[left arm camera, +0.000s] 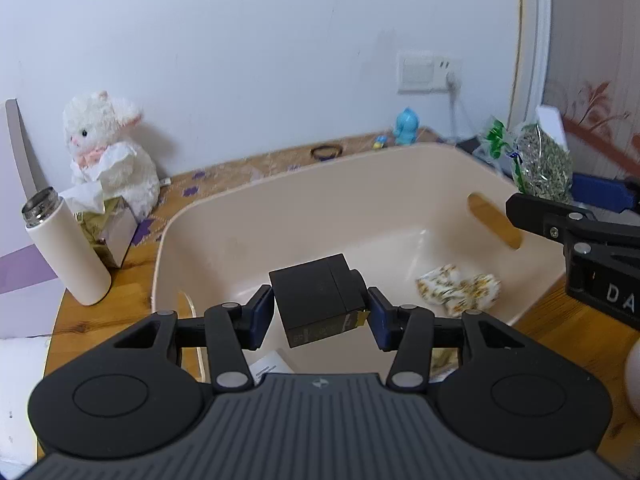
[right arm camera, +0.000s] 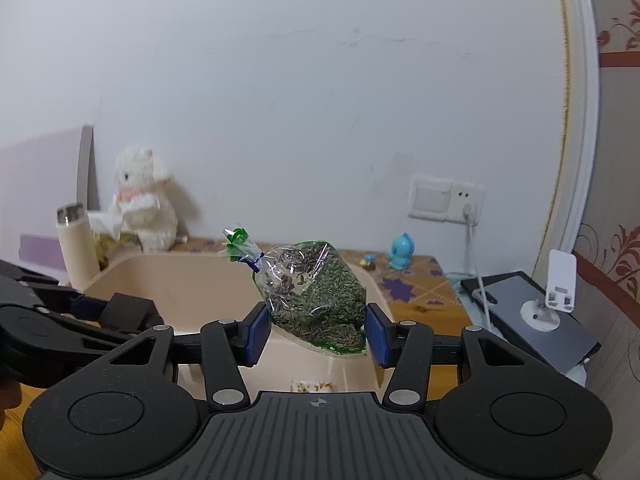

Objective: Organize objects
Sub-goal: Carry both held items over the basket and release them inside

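Beige plastic tub (left arm camera: 280, 216) sits under both loads: left gripper (left arm camera: 320, 316) clamps tilted black box (left arm camera: 318, 298), right gripper (right arm camera: 318, 330) clamps slippery seed bag (right arm camera: 316, 300), either may slip, missing tub.

My left gripper (left arm camera: 320, 312) is black with blue pads, clamping a black box (left arm camera: 318, 298). The bin (left arm camera: 280, 216) is beige; a white cloth with yellow flowers (left arm camera: 458, 289) lies inside. My right gripper (right arm camera: 318, 330) grips a clear bag of green-grey seeds (right arm camera: 316, 292).
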Demonstrator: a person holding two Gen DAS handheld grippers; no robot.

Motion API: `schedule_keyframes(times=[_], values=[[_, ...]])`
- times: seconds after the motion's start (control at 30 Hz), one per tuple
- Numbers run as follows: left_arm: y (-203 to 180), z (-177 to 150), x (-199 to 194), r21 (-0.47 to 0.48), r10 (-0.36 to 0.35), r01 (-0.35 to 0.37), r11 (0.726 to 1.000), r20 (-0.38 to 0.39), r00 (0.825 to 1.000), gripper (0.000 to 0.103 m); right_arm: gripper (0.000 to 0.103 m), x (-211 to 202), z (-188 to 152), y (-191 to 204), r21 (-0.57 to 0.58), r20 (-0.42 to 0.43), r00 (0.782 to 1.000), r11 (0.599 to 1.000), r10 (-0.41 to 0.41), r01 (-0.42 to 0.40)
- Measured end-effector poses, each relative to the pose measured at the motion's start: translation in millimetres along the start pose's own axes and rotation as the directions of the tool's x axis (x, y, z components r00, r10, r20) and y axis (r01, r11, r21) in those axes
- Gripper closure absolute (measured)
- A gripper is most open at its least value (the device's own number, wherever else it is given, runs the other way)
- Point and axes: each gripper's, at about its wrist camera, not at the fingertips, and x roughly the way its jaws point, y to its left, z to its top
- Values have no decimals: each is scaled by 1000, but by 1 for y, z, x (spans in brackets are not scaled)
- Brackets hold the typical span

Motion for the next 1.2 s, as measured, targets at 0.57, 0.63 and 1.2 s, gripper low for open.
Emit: schedule_keyframes(times=[0.57,0.63,1.2], values=[[6,-7,48,-85,-14,0,996,-159,987,51,48,45,-17,15,-52,-165,986,998,17,-26],[6,-8,44,-77,3,-14,997,-137,991,51,44,42,-17,15,-54,-156,988,998,20,-29],[18,-4,-25,-135,20,-25,991,-37,999,14,7,-29,-13,2,-13,-52,999,1000,-2,2]])
